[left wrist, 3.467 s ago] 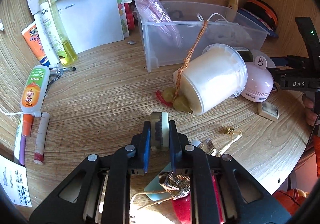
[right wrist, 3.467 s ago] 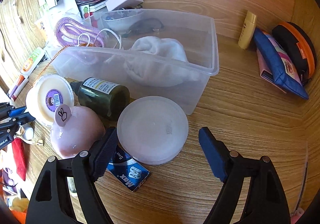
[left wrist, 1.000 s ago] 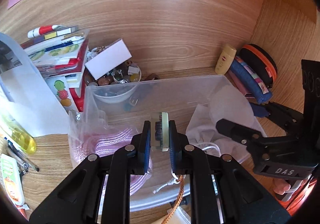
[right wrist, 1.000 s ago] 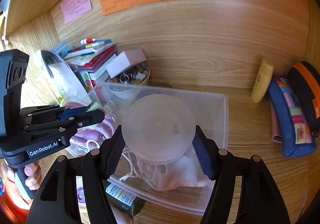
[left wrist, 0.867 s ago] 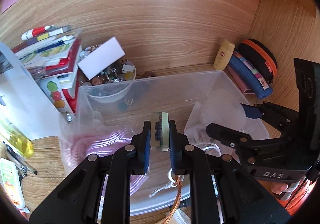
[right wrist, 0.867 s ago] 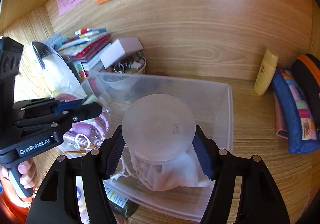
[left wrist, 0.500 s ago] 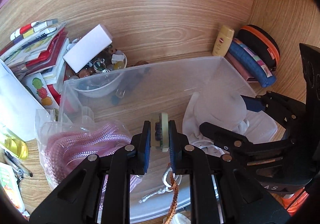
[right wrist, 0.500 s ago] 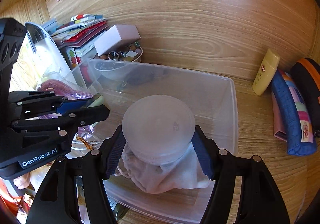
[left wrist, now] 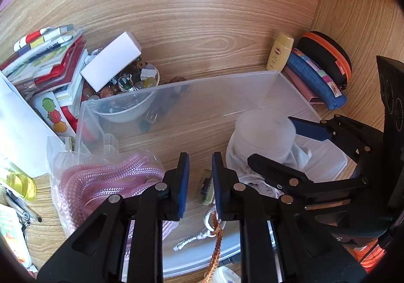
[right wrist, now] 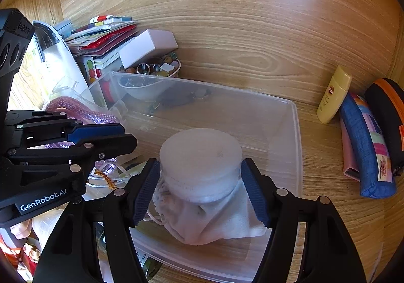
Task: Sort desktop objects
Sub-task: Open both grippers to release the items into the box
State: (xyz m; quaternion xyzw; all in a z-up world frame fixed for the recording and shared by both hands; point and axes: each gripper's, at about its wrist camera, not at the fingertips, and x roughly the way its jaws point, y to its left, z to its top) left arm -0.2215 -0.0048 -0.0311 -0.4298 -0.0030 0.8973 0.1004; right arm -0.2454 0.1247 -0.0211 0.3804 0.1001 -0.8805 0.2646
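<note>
A clear plastic bin (left wrist: 181, 96) (right wrist: 290, 131) stands on the wooden desk. My left gripper (left wrist: 200, 177) is open over the bin's near left part. A small green and cream block (left wrist: 207, 187) lies just below its fingertips, loose in the bin. My right gripper (right wrist: 199, 177) is shut on a round frosted white container (right wrist: 200, 157) (left wrist: 262, 131), low inside the bin and resting on a white cloth bag (right wrist: 209, 220). A pink rope in a plastic bag (left wrist: 106, 182) sits in the bin's left end, beside a white cord and an orange braided string (left wrist: 216, 237).
A bowl of beads and rings (left wrist: 126, 88) with a white box (left wrist: 111, 68) on it stands behind the bin, beside stacked booklets (left wrist: 50, 56). A yellow bottle (left wrist: 280, 53), blue pouch (left wrist: 313, 78) and black-orange case (left wrist: 325, 56) lie at the right wall. Sticky notes hang on the back wall.
My left gripper has opened and let the small green and cream block drop into the bin. My right gripper has lowered the frosted container deeper into the bin onto the cloth bag.
</note>
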